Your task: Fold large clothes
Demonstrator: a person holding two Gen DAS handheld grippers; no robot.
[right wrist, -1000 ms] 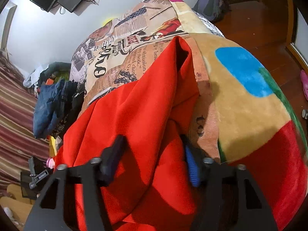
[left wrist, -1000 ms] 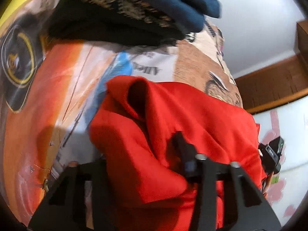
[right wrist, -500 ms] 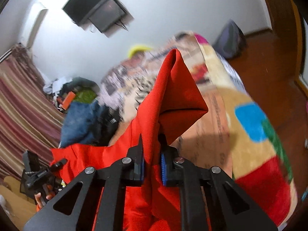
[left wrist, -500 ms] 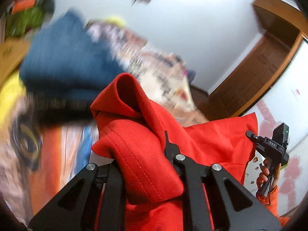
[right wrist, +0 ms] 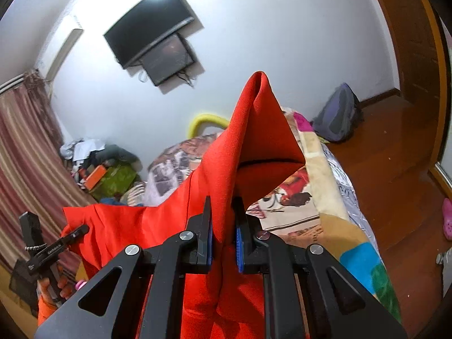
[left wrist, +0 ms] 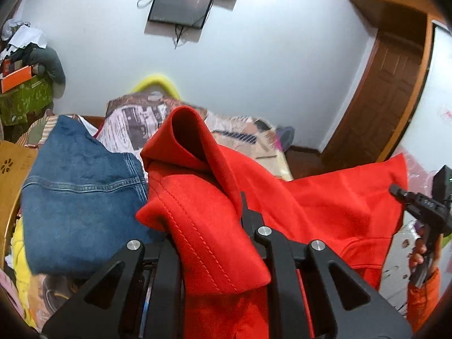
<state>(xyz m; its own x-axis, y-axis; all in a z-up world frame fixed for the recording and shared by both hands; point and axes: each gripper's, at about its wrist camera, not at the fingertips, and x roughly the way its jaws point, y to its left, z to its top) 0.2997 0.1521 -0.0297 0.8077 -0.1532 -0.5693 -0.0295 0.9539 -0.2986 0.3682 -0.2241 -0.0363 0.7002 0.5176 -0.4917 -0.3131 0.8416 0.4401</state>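
A large red garment [left wrist: 325, 203] is held up in the air above the bed, stretched between both grippers. My left gripper [left wrist: 209, 220] is shut on one stitched edge of it, which bunches over the jaws. My right gripper [right wrist: 221, 212] is shut on another edge [right wrist: 254, 130], which stands up in a peak above the blue pads. Each gripper shows in the other's view: the right one at the far right of the left wrist view [left wrist: 421, 209], the left one at the lower left of the right wrist view [right wrist: 53, 245].
A bed with a patterned blanket [right wrist: 333, 226] lies below. Folded blue jeans [left wrist: 76, 197] sit on a clothes pile at its left. A TV [right wrist: 152, 42] hangs on the white wall. A backpack [right wrist: 336, 115] lies on the wooden floor near a door [left wrist: 387, 84].
Both grippers closed on the red garment and lifted it off the bed; the views now tilt up to the wall, with the cloth spread between them.
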